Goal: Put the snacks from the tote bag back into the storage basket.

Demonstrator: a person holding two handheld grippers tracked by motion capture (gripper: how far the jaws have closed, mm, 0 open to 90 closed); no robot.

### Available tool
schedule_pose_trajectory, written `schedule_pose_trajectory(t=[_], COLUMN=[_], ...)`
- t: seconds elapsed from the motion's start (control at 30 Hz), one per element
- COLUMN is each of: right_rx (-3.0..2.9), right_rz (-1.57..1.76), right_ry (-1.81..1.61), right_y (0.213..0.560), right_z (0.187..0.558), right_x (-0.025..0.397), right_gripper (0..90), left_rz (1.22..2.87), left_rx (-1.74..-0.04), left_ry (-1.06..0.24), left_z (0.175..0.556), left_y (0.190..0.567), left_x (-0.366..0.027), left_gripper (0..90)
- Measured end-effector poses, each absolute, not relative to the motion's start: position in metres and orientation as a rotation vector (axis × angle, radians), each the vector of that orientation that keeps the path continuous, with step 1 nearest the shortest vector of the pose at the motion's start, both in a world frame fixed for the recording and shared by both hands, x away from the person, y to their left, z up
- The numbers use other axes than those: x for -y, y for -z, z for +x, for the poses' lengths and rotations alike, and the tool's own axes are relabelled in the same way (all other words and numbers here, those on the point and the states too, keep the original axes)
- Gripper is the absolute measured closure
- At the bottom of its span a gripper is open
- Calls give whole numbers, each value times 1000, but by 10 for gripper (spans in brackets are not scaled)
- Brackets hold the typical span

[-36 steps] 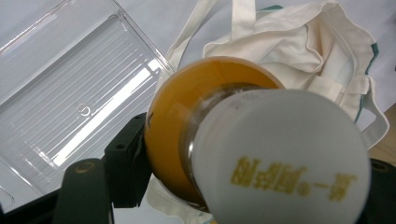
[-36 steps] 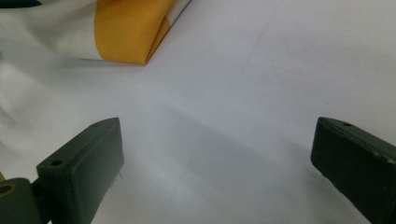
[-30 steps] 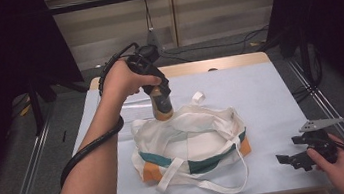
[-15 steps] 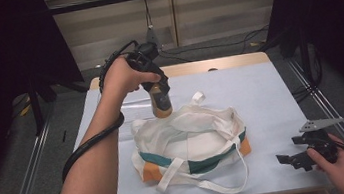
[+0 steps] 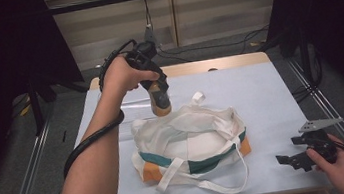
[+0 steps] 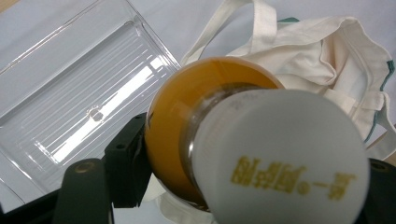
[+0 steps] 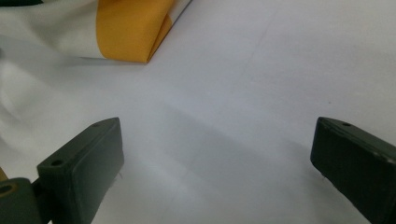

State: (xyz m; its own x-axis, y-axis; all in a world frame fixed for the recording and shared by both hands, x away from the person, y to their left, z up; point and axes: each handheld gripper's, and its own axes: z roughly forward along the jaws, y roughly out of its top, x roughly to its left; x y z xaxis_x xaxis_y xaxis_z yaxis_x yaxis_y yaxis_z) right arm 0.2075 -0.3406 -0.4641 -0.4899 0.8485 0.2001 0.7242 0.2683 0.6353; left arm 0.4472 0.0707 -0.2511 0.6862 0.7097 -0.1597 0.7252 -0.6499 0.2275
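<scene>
clear plastic tray (image 6: 70,98) | on table (image 5: 270,94), left of bag | cables (image 5: 214,47) on floor behind

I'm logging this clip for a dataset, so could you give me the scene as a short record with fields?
Held item: amber bottle with a white cap, clamped in the left gripper
Position of held item: in the air above the far left edge of the cream fabric tote bag with teal and orange trim
Beside the bag: clear plastic tray, lying on the table
Right gripper: jaws wide apart, nothing between them, low at the near right edge
Surface: table with pale blue cover
</scene>
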Motion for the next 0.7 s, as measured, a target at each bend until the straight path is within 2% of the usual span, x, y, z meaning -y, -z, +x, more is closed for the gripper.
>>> schedule_pose_trajectory(t=[0.7], right_rx=[-2357], right_rz=[1470], right_ry=[-1025], right_y=[464], right_z=[208], right_x=[340], right_gripper=[26], left_rz=[2616], left_rx=[-1170], left_ry=[64], left_z=[459], left_y=[256], left_x=[-78], left_gripper=[301])
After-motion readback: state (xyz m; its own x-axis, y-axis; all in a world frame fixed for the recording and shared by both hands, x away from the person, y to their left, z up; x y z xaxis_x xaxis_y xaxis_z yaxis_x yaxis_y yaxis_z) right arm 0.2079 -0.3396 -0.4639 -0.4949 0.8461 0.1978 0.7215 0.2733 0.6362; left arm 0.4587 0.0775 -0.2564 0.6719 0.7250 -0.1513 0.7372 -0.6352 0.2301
